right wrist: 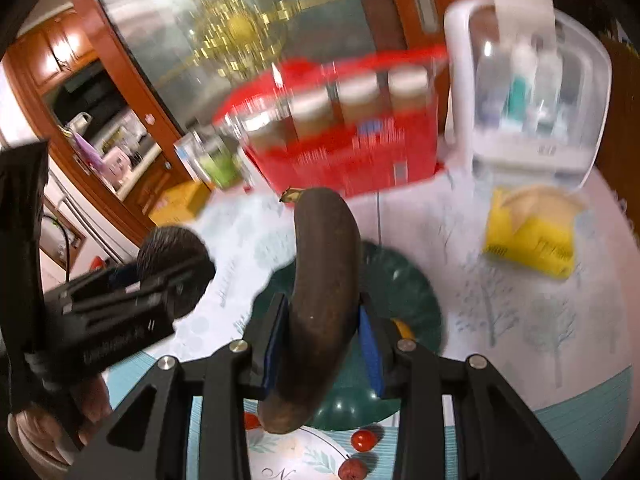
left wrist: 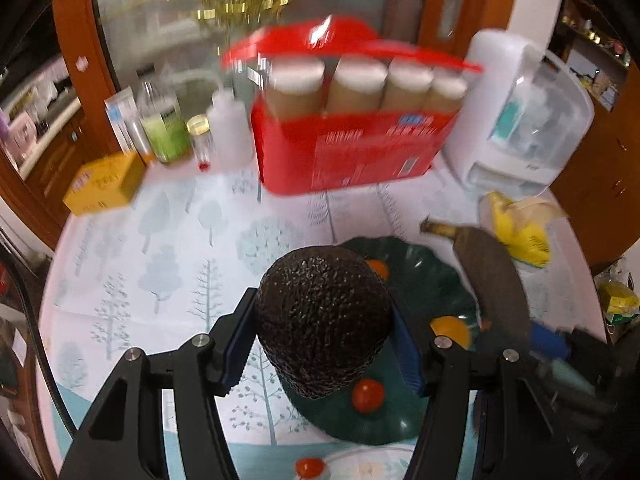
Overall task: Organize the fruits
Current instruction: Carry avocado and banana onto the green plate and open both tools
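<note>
My left gripper (left wrist: 324,344) is shut on a dark bumpy avocado (left wrist: 323,320) and holds it above the near-left part of a dark green plate (left wrist: 436,280). My right gripper (right wrist: 322,344) is shut on a brown overripe banana (right wrist: 320,304), held above the same plate (right wrist: 408,292). The banana also shows in the left wrist view (left wrist: 492,280), and the avocado with the left gripper in the right wrist view (right wrist: 172,256). On the plate lie orange fruits (left wrist: 450,330) and a small red fruit (left wrist: 368,396). More small red fruits (right wrist: 364,440) lie on a white patterned plate (right wrist: 304,452) nearer to me.
A red box of white-capped jars (left wrist: 352,148) stands at the back of the tree-print tablecloth (left wrist: 160,260). A white appliance (left wrist: 524,120) is at back right, yellow packets (left wrist: 520,232) before it. A yellow box (left wrist: 104,184) and bottles (left wrist: 164,124) stand at back left.
</note>
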The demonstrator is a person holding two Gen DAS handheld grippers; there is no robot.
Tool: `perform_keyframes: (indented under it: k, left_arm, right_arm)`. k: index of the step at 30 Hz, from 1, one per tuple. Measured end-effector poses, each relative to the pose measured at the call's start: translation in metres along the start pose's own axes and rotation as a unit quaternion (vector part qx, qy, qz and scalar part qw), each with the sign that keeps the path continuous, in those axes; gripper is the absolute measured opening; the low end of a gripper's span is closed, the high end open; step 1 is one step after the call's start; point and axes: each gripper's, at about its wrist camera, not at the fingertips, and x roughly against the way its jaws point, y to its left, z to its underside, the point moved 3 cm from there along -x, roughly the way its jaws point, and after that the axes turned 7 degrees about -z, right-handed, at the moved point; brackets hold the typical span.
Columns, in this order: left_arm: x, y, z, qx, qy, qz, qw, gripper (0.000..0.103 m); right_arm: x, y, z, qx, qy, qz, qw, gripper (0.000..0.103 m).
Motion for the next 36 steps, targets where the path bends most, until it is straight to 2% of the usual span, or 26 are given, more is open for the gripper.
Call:
perform_keyframes:
  k: [4, 9, 13, 18, 21, 23, 29, 36]
  left_arm:
    - [-0.045, 0.0, 0.005, 0.007, 0.027, 0.013, 0.9995, 0.06]
    - [-0.091, -0.004, 0.012, 0.006, 0.055, 0.023, 0.9982, 0.06]
    - [-0.113, -0.011, 0.016, -0.001, 0.059, 0.021, 0.998, 0.06]
    - [-0.126, -0.023, 0.022, -0.024, 0.071, 0.009, 0.9971, 0.061]
    - [-0.122, -0.024, 0.023, -0.025, 0.065, 0.006, 0.9975, 0.064]
    - [-0.117, -0.024, 0.022, -0.024, 0.062, 0.014, 0.9977, 0.072]
    - [-0.093, -0.035, 0.021, -0.048, 0.048, 0.004, 0.9977, 0.084]
    - [-0.062, -0.044, 0.025, -0.061, 0.03, -0.004, 0.9977, 0.091]
  right_arm:
    - [-0.045, -0.008, 0.02, -0.005, 0.027, 0.008, 1.0, 0.035]
    - [-0.081, -0.018, 0.039, -0.014, 0.048, 0.011, 0.999, 0.035]
    - [-0.096, -0.024, 0.045, 0.002, 0.052, 0.037, 0.998, 0.035]
    - [-0.095, -0.022, 0.042, 0.03, 0.027, 0.045, 0.998, 0.036]
    - [-0.093, -0.022, 0.042, 0.039, 0.023, 0.045, 0.998, 0.038]
    - [-0.093, -0.023, 0.043, 0.041, 0.023, 0.041, 0.998, 0.038]
    - [-0.088, -0.023, 0.048, 0.04, 0.02, 0.037, 0.998, 0.038]
    - [-0.076, -0.019, 0.055, 0.042, 0.018, 0.035, 0.998, 0.038]
